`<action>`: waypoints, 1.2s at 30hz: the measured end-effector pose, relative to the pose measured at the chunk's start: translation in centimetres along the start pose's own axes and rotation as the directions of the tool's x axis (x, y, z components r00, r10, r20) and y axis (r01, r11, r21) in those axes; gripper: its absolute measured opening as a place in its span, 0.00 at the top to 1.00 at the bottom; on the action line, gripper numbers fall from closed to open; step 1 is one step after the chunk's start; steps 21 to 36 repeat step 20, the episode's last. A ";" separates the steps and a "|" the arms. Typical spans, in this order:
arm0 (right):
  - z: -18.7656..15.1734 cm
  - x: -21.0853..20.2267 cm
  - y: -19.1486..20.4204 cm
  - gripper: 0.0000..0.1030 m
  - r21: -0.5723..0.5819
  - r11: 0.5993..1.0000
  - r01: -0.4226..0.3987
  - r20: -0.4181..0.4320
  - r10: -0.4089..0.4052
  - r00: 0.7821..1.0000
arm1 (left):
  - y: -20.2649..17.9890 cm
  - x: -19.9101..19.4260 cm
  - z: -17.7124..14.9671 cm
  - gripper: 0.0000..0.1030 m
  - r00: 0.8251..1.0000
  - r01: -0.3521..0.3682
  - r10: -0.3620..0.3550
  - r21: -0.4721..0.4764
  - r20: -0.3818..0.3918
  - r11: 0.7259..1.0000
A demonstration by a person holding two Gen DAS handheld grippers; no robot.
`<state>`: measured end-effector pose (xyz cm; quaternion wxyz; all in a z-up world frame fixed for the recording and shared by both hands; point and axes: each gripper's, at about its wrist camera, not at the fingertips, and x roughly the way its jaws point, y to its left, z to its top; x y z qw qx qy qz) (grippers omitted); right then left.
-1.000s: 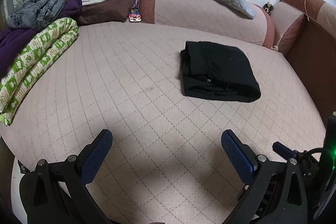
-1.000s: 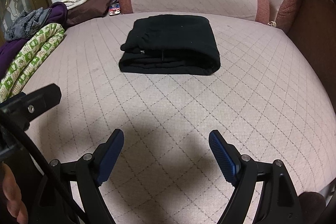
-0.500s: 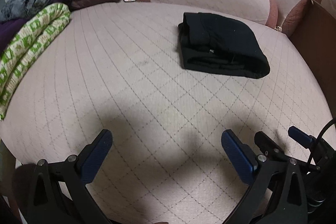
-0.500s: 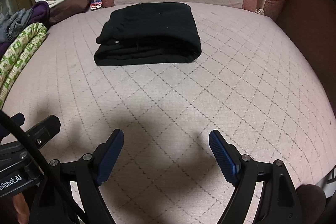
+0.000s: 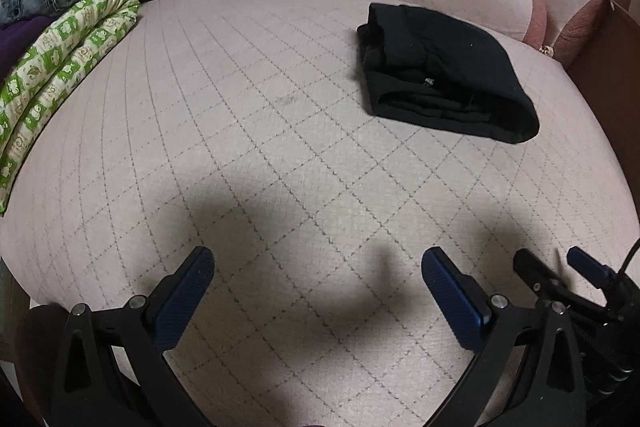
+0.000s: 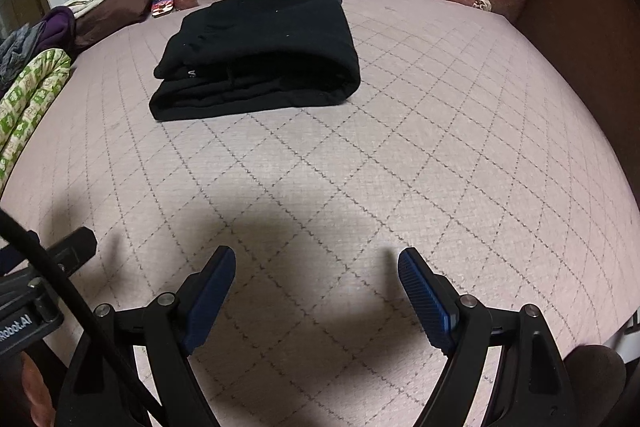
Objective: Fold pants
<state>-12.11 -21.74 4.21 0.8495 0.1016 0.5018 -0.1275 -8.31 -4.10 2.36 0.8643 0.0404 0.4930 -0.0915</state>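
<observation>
Quilted pink bed cover under both tools; black pants lie folded into compact stack well ahead of jaws, touched by neither. Left gripper spread wide, empty. Right gripper likewise wide, empty. Folding looks complete; little seems left beyond perhaps tidying stack

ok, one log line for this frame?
black pants: folded, on bed | left gripper: open, empty | right gripper: open, empty
</observation>
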 end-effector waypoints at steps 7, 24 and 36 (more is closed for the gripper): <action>0.1 0.0 -0.2 0.15 0.003 1.000 0.017 0.008 -0.017 1.000 | -0.5 1.2 0.0 0.00 0.999 0.016 -0.015 0.013 -0.040 1.000; 0.8 -0.5 -1.2 0.13 0.028 0.999 0.040 0.018 -0.041 0.999 | -2.3 1.8 1.8 0.00 0.998 0.050 -0.046 0.092 -0.045 0.994; 0.8 -0.5 -1.2 0.13 0.028 0.999 0.040 0.018 -0.041 0.999 | -2.3 1.8 1.8 0.00 0.998 0.050 -0.046 0.092 -0.045 0.994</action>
